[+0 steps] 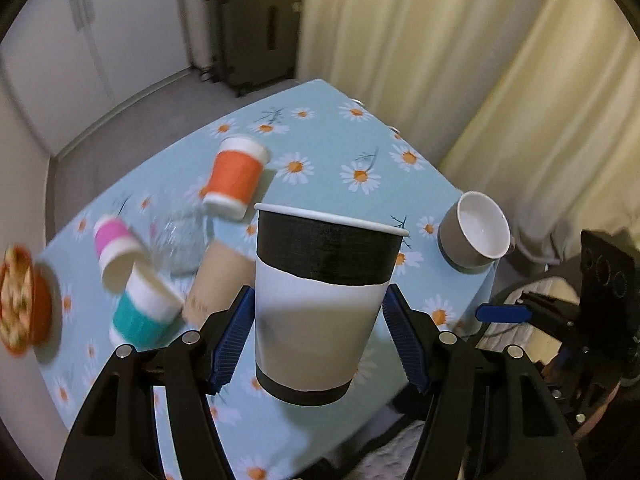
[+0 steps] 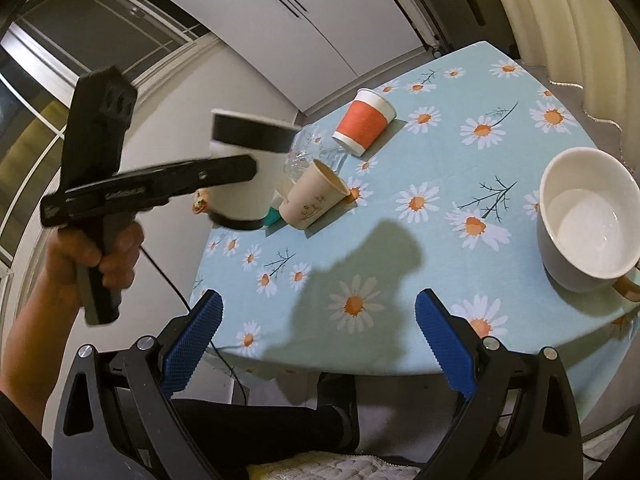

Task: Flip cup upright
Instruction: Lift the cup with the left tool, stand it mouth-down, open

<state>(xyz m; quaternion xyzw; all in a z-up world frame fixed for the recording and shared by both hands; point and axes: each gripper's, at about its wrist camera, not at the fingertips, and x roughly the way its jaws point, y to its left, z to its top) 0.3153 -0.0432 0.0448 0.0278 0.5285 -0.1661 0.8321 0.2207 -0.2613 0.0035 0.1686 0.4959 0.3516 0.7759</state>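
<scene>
A black-and-white paper cup hangs upright, rim up, in the air above the daisy tablecloth. My left gripper is shut on it, blue pads against both sides. It also shows in the right wrist view, blurred, held over the table's left edge. My right gripper is open and empty, above the table's near edge.
An orange cup, a pink cup, a teal cup and a beige cup lie on their sides around a clear glass. A grey mug stands upright at the right edge. A food bowl sits left.
</scene>
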